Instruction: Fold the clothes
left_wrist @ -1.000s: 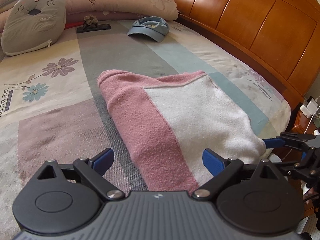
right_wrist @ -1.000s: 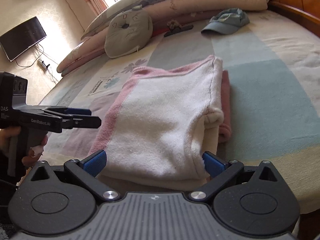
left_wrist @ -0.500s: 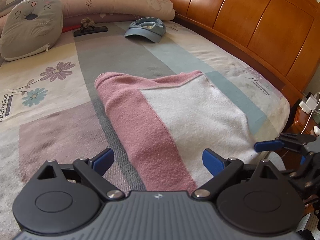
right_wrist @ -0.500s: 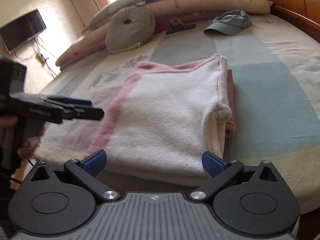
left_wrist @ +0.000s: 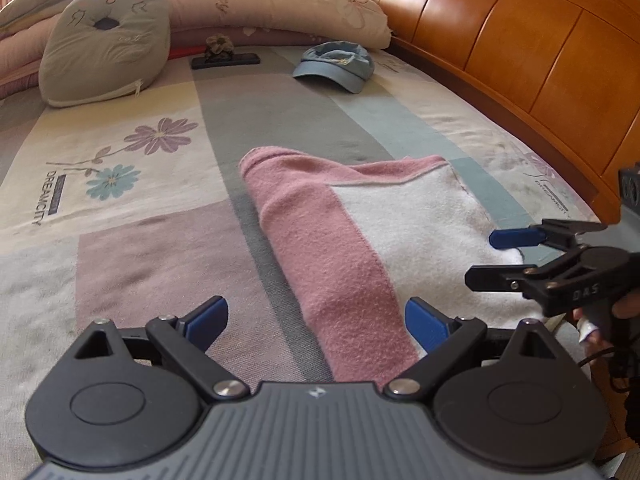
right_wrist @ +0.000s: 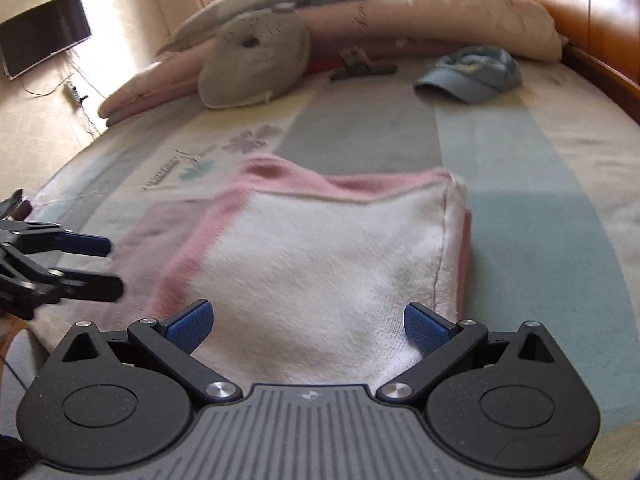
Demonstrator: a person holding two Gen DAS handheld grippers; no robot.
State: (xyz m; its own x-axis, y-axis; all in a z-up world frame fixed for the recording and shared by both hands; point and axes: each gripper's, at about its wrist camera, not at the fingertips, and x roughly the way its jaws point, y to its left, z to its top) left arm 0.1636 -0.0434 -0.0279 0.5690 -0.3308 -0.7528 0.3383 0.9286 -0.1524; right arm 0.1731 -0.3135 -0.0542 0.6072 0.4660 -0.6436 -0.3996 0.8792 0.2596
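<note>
On the left, the left gripper (left_wrist: 316, 322) hangs over the near edge of the bed (left_wrist: 132, 264), jaws spread wide and holding nothing. Between the two tools lies one pink-and-white garment (left_wrist: 384, 236), folded into a thick, squared stack near the bed's edge, apparently placed within easy reach of both tools. To the right, the right gripper (right_wrist: 306, 326) also gapes wide and empty, level with the stack's near white edge. Farther back lie one grey cushion (left_wrist: 106, 44) and one blue cap (left_wrist: 336, 66), well apart from the garment.

Folded pink-white towel (right_wrist: 320, 256) between spread right tongs (right_wrist: 306, 326)
</note>
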